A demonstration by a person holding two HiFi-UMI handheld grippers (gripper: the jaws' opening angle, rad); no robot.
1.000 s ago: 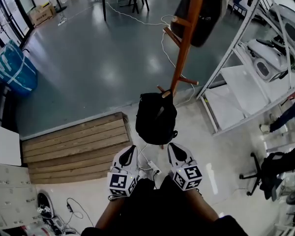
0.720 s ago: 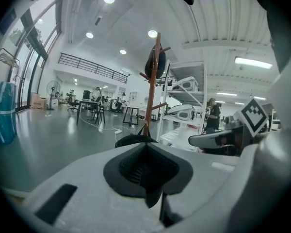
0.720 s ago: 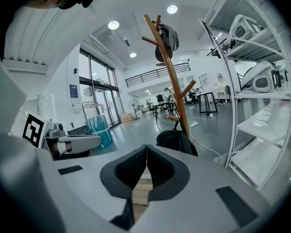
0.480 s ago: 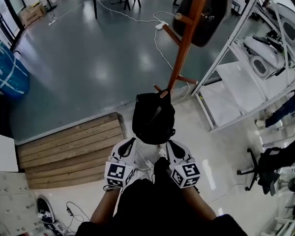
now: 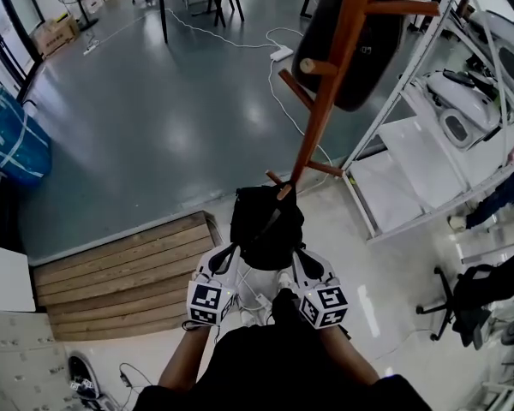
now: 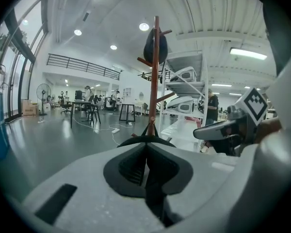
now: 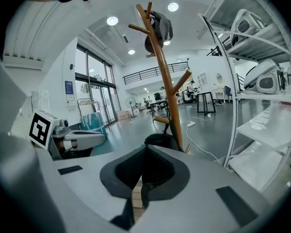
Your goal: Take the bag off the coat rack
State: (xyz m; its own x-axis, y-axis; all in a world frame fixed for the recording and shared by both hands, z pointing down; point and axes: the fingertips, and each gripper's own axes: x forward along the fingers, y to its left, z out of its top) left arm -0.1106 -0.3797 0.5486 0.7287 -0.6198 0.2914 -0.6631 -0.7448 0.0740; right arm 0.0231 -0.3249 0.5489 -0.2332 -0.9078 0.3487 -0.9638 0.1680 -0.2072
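Observation:
A black bag (image 5: pixel 265 225) hangs from a low peg of the wooden coat rack (image 5: pixel 325 84), just ahead of both grippers. A second dark bag (image 5: pixel 355 45) hangs high on the same pole. My left gripper (image 5: pixel 230 255) and right gripper (image 5: pixel 298 257) sit side by side just below the black bag, both shut and holding nothing. In the left gripper view the bag's top (image 6: pixel 146 140) shows right over the shut jaws, with the pole (image 6: pixel 155 76) behind. The right gripper view shows the bag (image 7: pixel 160 141) beside the pole (image 7: pixel 166 81).
A low wooden platform (image 5: pixel 120 268) lies to the left. White metal shelving (image 5: pixel 428 135) with devices stands right of the rack. A blue bag (image 5: pixel 13 139) is at far left, an office chair (image 5: pixel 463 302) at right. Cables (image 5: pixel 278 54) run over the grey floor.
The rack and black bag have drawn slightly nearer in the head view, and both grippers have edged up under the bag. Both jaws stay shut.

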